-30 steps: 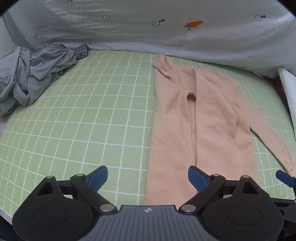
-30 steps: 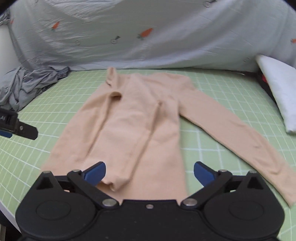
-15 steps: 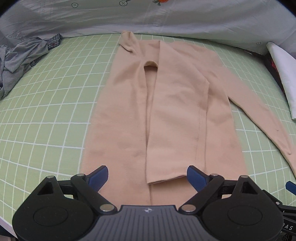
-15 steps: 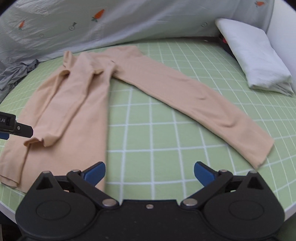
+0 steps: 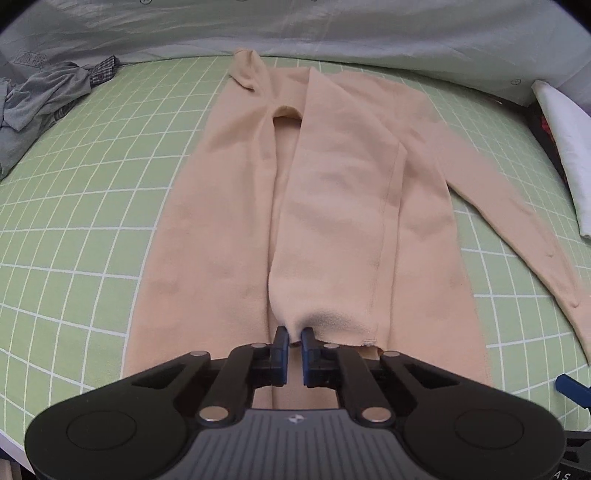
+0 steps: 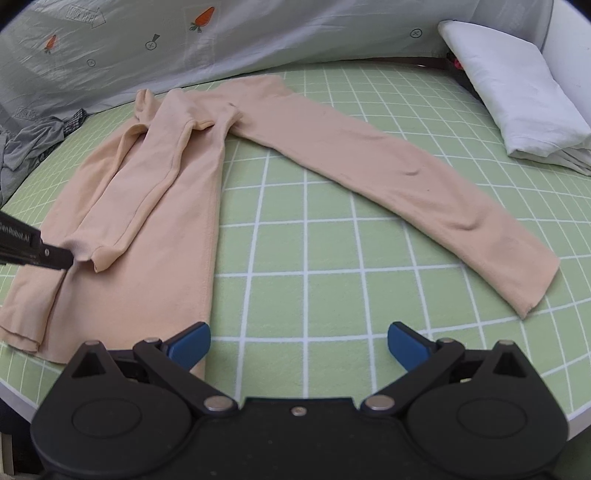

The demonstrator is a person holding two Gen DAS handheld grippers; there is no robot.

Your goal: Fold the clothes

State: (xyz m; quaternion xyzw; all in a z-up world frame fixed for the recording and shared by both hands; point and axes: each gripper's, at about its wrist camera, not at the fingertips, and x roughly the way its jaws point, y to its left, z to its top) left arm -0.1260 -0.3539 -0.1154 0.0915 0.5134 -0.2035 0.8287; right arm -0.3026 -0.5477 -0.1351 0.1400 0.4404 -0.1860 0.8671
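**soft top, one sleeve folded in, the other waiting**

the green gridded surface fills the room ahead of both tongs, with a grey carrot-print sheet banked along its far edge. the near edge curves away just under the right tongs, so anything dragged toward them could slip off there.

the peach long-sleeved top lies flat, stretching away from the left tongs, collar at the far end and hem nearest. it looks like thin, limp knit: light, floppy, likely to drape and crease rather than hold a line, and unlikely to slide much on the surface. best taken at a cuff, hem corner or shoulder seam, where the cloth is doubled.

the free sleeve runs out ahead of the right tongs to their right, its cuff nearest them, with bare grid on both sides, which looks like plenty of room to swing it over the body.

a white folded cloth sits far right of the right tongs; a grey heap of clothes lies far left of the left tongs. both are well apart from the top.

the left tongs are together, pinching the cuff of the folded-in sleeve on the body. the right tongs are spread wide, holding nothing.
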